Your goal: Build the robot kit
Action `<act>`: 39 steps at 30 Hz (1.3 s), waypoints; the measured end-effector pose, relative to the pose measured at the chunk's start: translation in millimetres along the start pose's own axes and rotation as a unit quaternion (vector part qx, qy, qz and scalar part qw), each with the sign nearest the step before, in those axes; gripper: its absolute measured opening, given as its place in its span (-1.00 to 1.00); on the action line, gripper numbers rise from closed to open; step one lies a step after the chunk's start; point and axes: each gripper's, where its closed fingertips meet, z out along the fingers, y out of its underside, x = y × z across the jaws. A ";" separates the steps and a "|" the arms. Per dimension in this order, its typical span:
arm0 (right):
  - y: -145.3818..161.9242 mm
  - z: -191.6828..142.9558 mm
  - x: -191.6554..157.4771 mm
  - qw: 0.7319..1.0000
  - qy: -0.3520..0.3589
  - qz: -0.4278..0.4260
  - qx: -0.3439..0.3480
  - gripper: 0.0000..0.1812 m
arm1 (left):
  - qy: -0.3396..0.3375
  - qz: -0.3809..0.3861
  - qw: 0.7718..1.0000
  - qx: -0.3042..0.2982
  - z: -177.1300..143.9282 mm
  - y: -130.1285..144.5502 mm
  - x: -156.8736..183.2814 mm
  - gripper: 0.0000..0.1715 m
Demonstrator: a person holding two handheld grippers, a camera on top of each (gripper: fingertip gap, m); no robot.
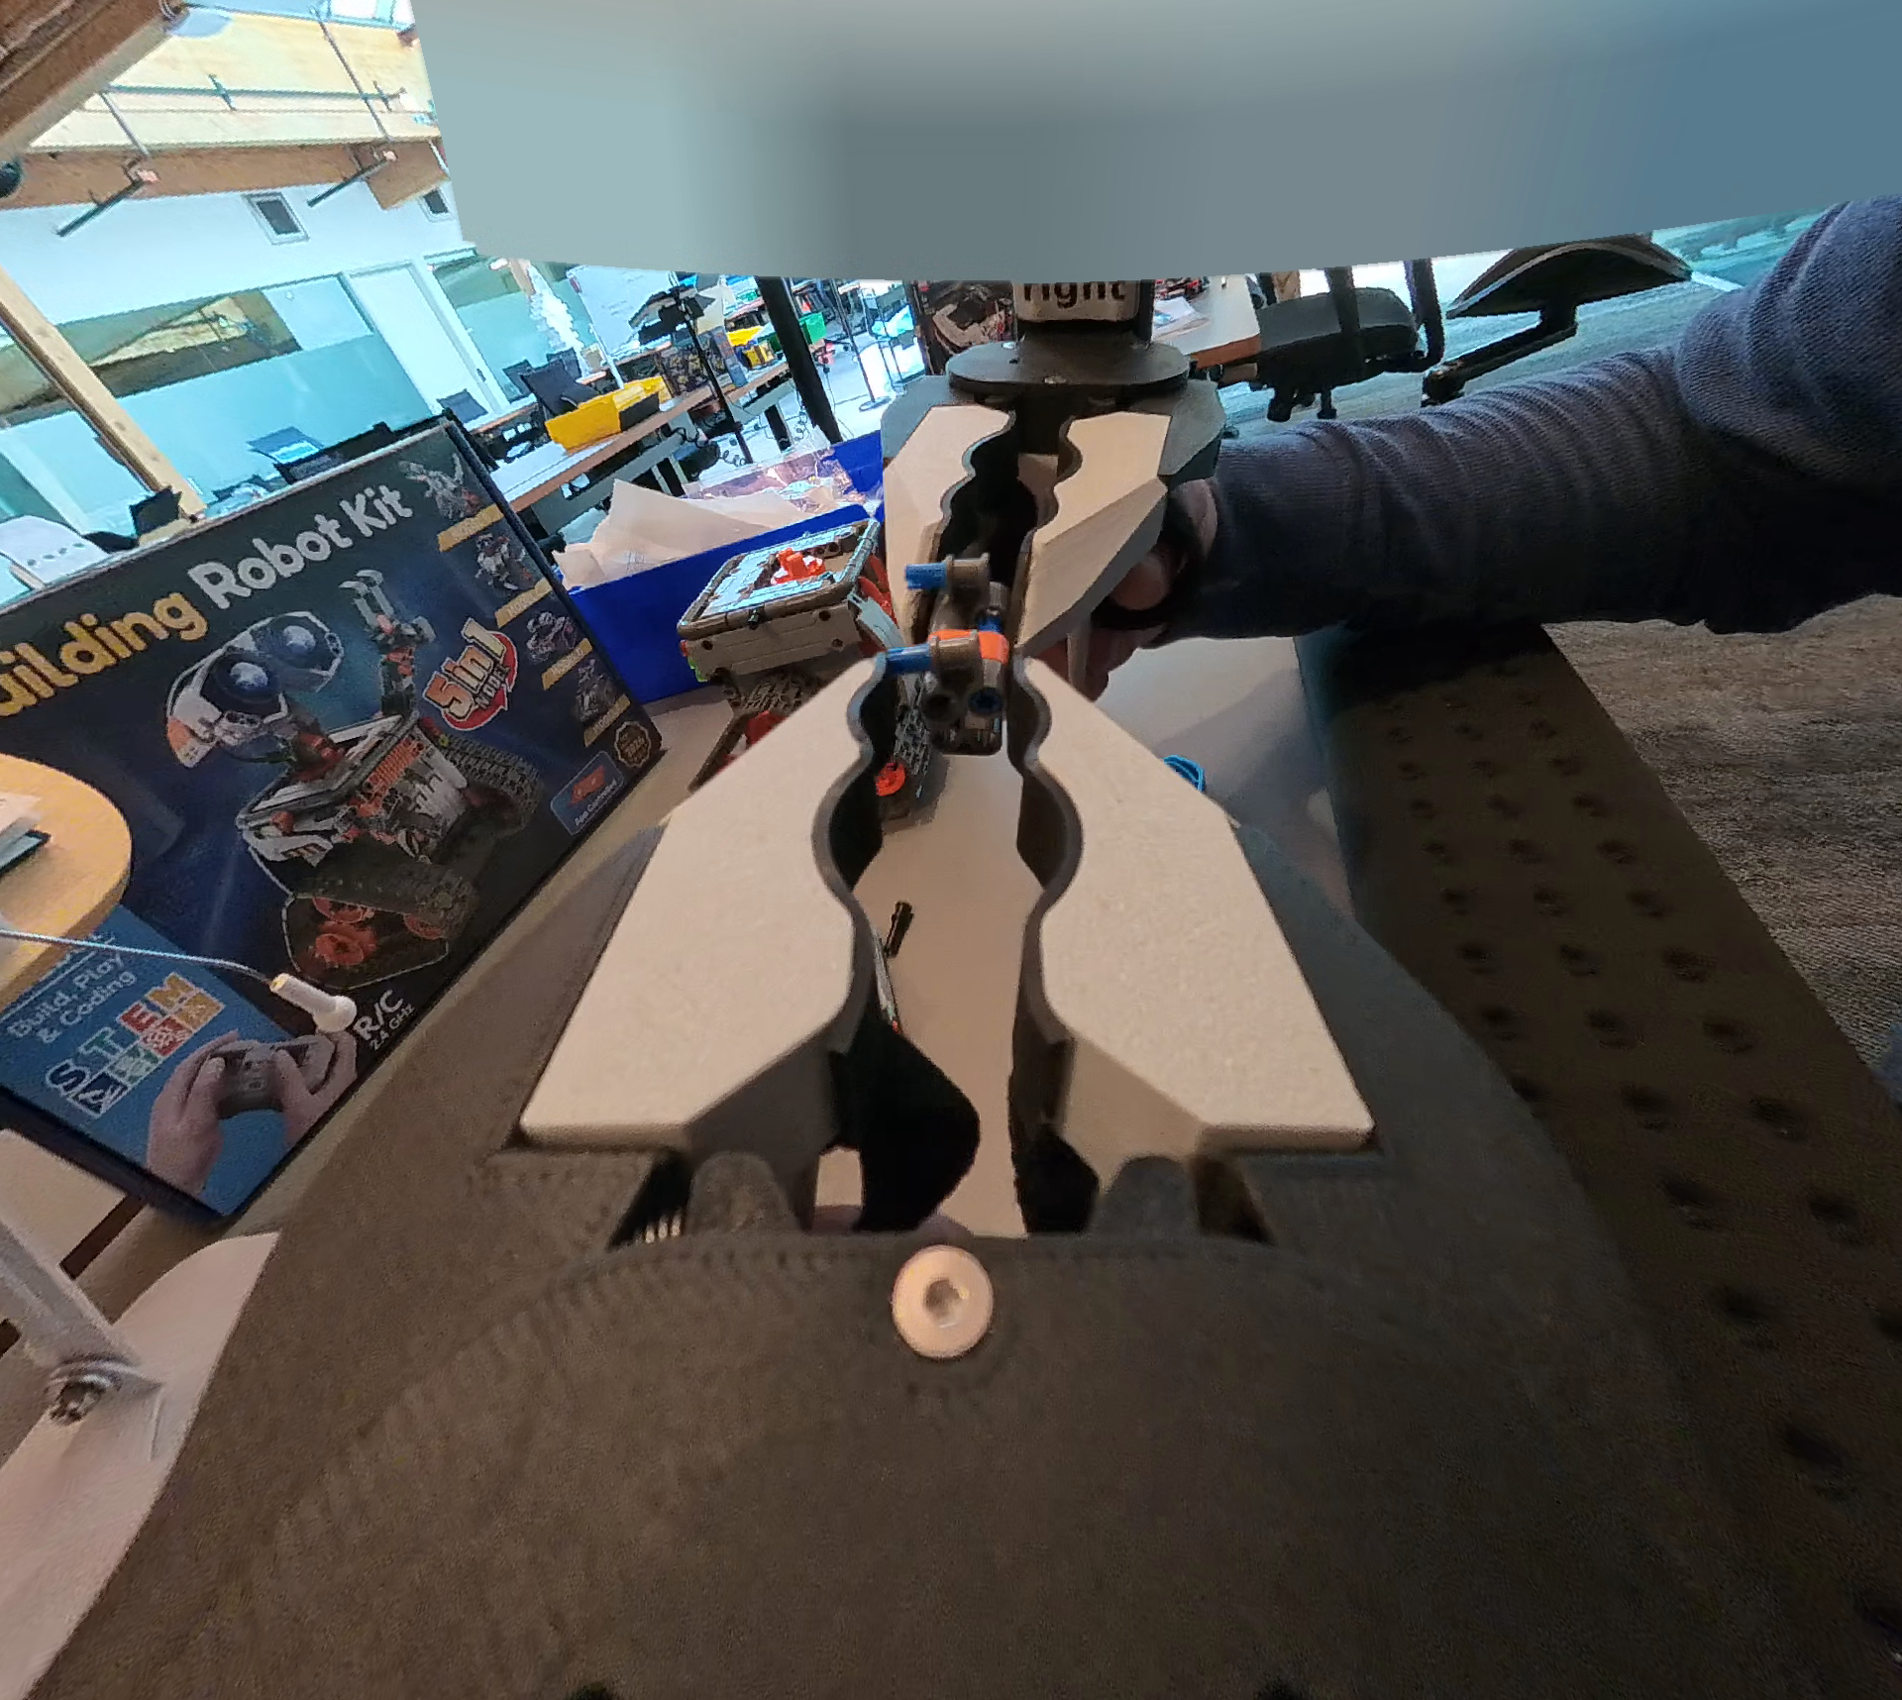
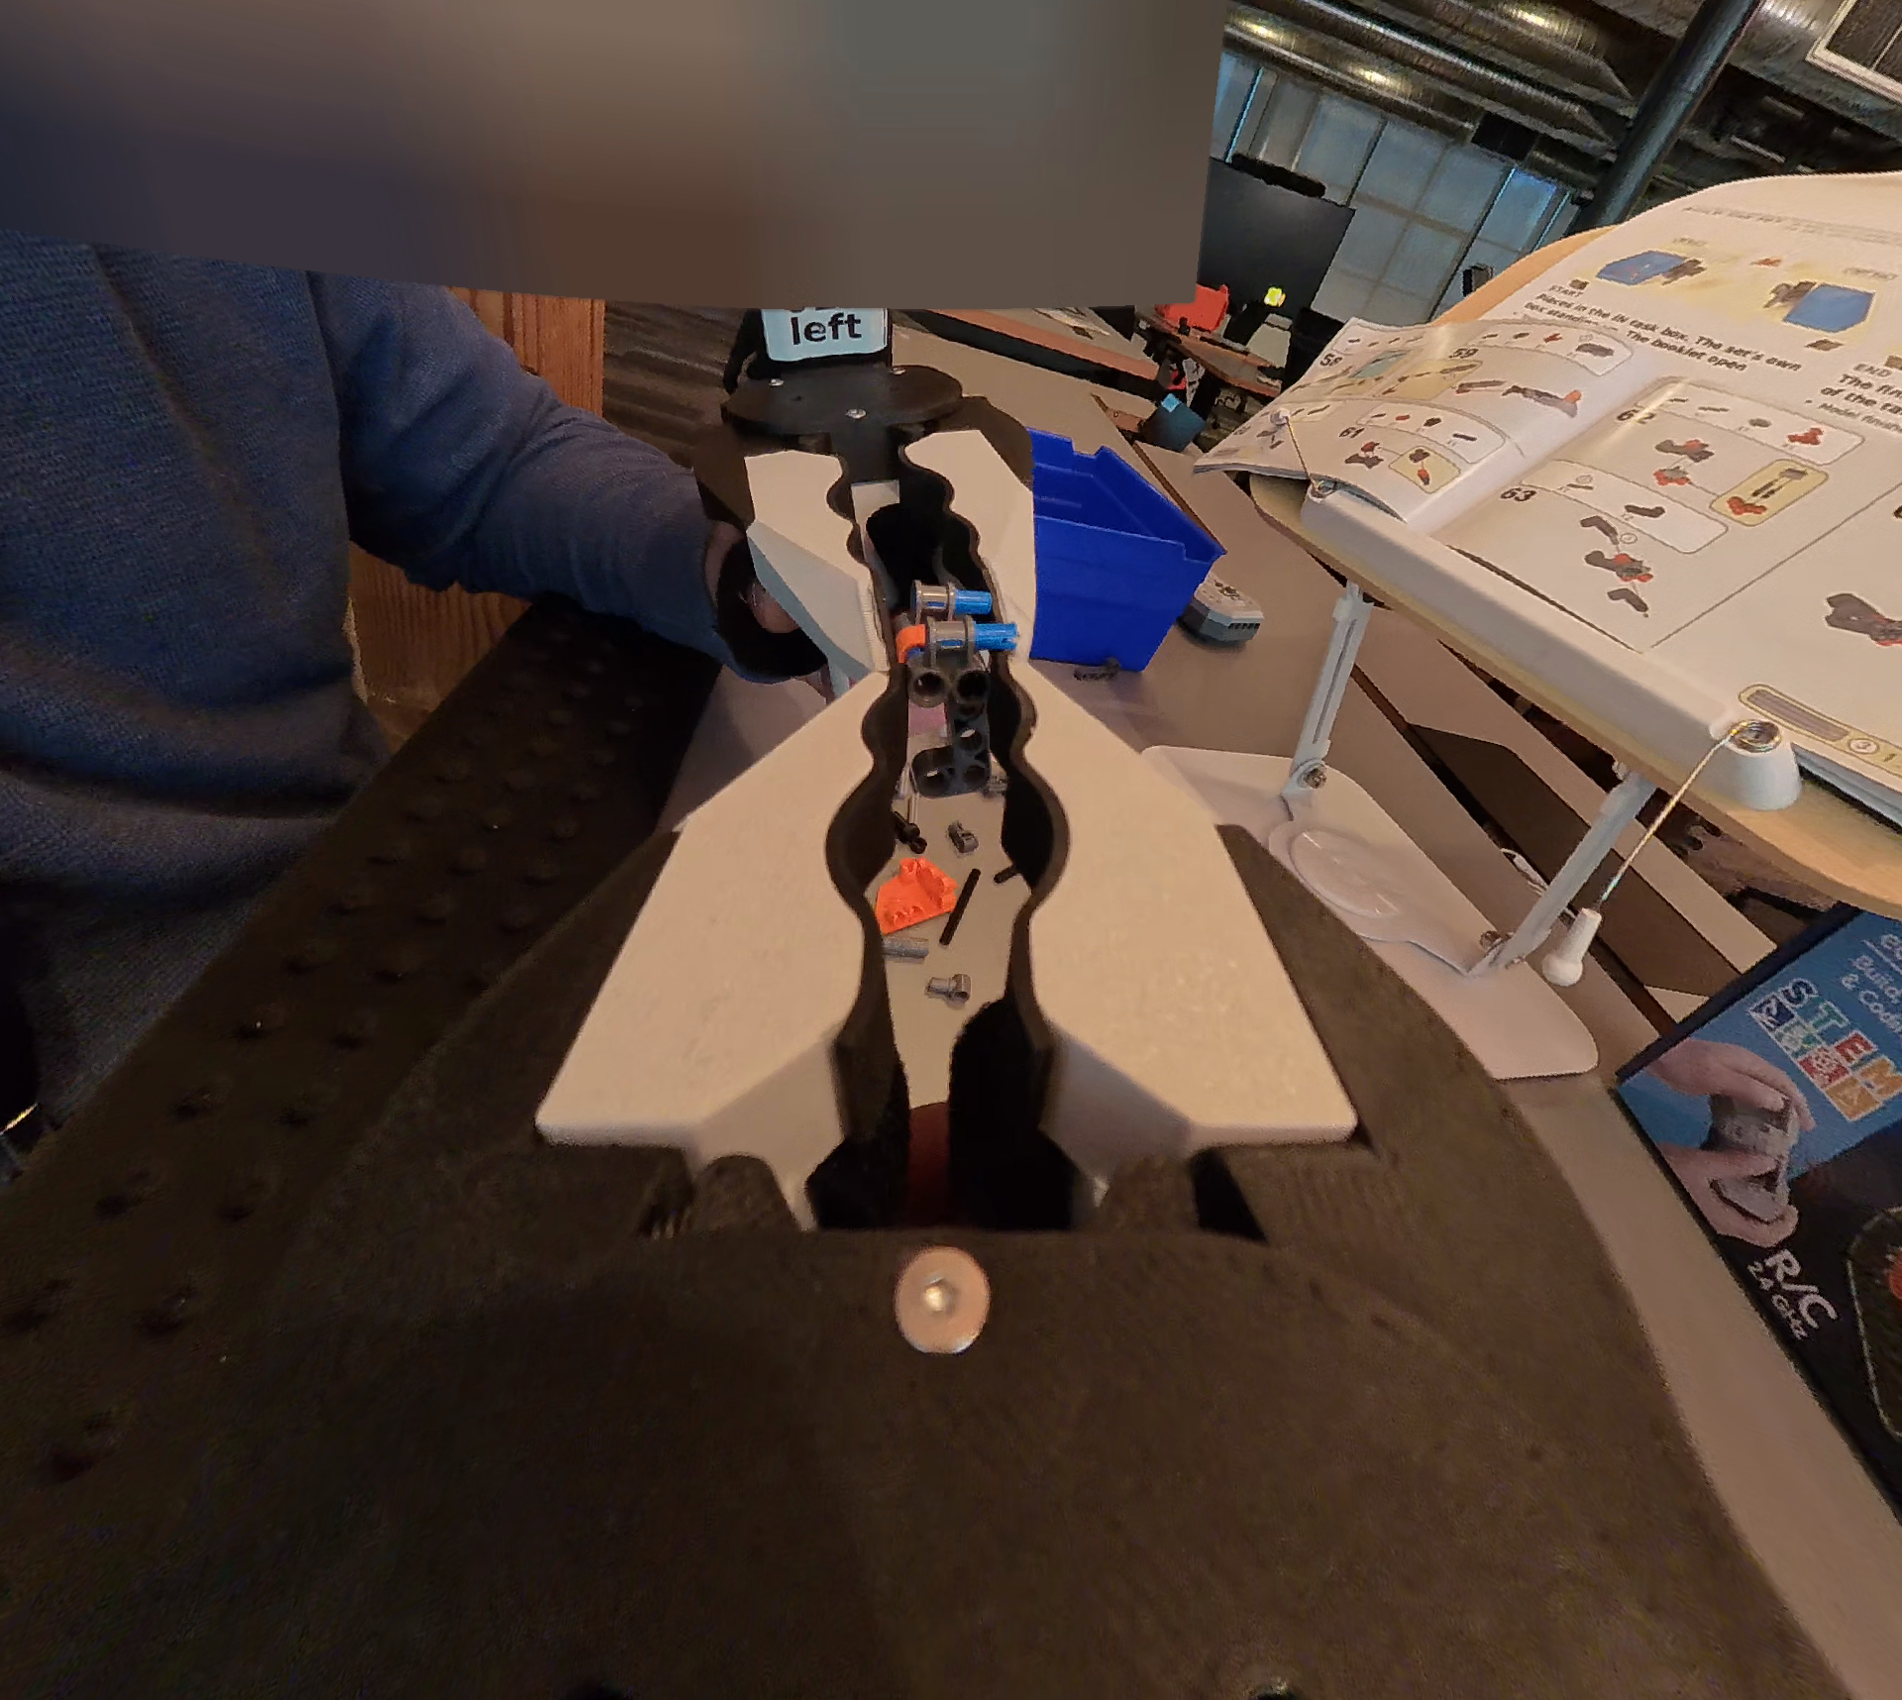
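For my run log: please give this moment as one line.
left gripper: shut on grey piece | right gripper: shut on same piece | tips meet above table | blue bin behind

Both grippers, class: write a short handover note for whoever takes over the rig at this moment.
Left gripper: shut on the small grey brick assembly, held above the table.
Right gripper: shut on the same assembly from the opposite side, tip to tip.
Loose parts, including an orange piece, lie on the table below. A part-built model and blue bin stand beyond; the instruction booklet is open on its stand.
Done or left: cannot tell.
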 end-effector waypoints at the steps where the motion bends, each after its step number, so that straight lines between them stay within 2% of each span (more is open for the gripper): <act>1: 0.0 0.3 -0.4 1.000 -0.001 -0.001 -0.001 -0.85 | 0.001 0.000 1.000 -0.001 -0.5 -0.2 0.4 -0.78; 7: 3.4 1.6 -2.4 0.999 0.002 -0.020 -0.026 -0.85 | 0.005 0.007 1.000 -0.006 -2.0 1.4 2.3 -0.79; 17: 15.2 0.8 -6.3 0.998 -0.020 -0.003 -0.058 -0.86 | -0.002 0.072 0.997 -0.037 -0.8 9.0 7.5 -0.81; 19: 14.4 1.0 -7.8 0.998 -0.027 0.002 -0.051 -0.85 | 0.012 0.052 0.998 -0.030 -1.0 5.8 10.1 -0.82; 21: 27.2 5.6 -9.1 0.996 -0.026 -0.021 -0.087 -0.85 | 0.026 0.058 0.998 -0.031 0.7 5.1 16.9 -0.83; 25: 17.4 4.9 -8.4 0.997 -0.028 -0.016 -0.069 -0.85 | 0.018 0.044 0.999 -0.020 -1.6 -2.4 12.8 -0.83; 30: 20.1 5.7 -6.3 0.997 -0.019 -0.019 -0.072 -0.86 | 0.020 0.037 0.999 -0.026 -4.5 5.8 8.3 -0.83; 39: 18.9 4.4 -1.9 0.995 0.005 -0.050 -0.081 -0.85 | 0.044 -0.020 0.999 -0.009 -4.2 10.4 3.9 -0.83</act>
